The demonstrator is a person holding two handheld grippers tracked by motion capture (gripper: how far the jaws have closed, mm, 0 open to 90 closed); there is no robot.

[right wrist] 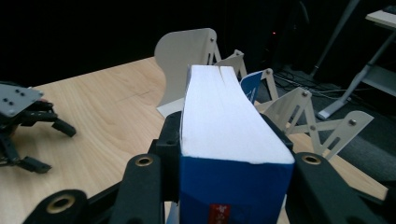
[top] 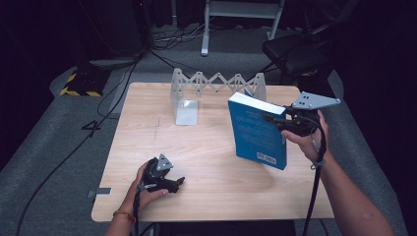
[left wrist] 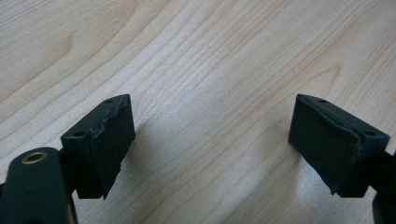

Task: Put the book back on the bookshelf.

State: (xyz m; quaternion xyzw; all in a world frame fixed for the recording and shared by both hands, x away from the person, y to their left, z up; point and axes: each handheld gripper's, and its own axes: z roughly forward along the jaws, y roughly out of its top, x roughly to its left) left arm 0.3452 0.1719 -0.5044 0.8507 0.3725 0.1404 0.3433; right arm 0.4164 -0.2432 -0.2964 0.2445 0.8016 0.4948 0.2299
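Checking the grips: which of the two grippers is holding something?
The right gripper: its jaws clamp the blue book above the table. The left gripper rests open on the table, with nothing between its jaws.

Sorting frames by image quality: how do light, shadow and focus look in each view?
High view: wooden table brightly lit, surroundings nearly black, the blue book casting a faint shadow. Left gripper view: sharp wood grain, soft shadows beside the open left gripper. Right gripper view: the book's white page edge looks overexposed and near parts soft; the expanding rack stays clear against darkness.
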